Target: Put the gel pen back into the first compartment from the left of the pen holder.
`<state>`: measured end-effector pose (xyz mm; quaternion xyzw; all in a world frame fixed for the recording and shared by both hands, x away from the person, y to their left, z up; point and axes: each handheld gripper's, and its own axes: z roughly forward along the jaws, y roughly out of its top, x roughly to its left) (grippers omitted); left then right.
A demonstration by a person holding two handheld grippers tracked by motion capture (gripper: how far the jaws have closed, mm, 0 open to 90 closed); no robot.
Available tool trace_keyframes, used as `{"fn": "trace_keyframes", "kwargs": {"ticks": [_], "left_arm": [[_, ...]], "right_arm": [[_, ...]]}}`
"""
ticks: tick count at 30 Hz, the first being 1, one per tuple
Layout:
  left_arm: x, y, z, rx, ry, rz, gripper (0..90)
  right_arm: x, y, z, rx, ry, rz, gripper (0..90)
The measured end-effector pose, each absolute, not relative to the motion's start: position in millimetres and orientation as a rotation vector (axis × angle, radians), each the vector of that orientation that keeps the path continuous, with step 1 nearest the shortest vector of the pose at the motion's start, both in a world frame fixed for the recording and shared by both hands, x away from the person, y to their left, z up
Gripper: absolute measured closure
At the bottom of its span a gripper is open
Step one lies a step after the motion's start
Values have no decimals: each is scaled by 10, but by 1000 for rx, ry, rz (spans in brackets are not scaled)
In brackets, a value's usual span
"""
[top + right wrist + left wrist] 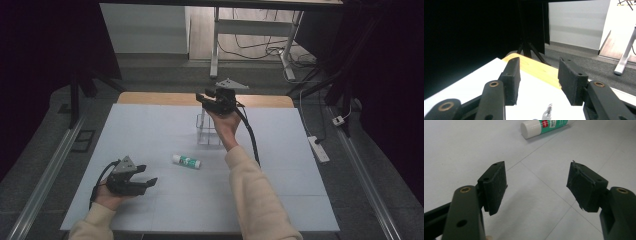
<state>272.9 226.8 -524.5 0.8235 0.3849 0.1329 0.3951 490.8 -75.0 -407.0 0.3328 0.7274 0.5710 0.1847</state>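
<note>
While both grippers stand with fingers apart and empty, the glue stick [186,161], white-capped with a green label, lies on its side mid-worktop [150,130], near the left gripper [145,182]; the right gripper [206,98] hangs above a clear box [207,131].

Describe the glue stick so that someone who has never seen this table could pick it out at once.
Start at the white table. Near its middle, just in front of the clear plastic box, lies the glue stick on its side. It is the one small loose tube there: a white cap and a green and white label, where the box is see-through.
</note>
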Motion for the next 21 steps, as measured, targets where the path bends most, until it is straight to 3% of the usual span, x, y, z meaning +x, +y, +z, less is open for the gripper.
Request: {"fn": "trace_keyframes", "kwargs": {"ticks": [21], "left_arm": [[2724,2267,-5233,2090,977,347,322]], "right_arm": [[4721,-1022,-3990,867,2140,1541,497]]}}
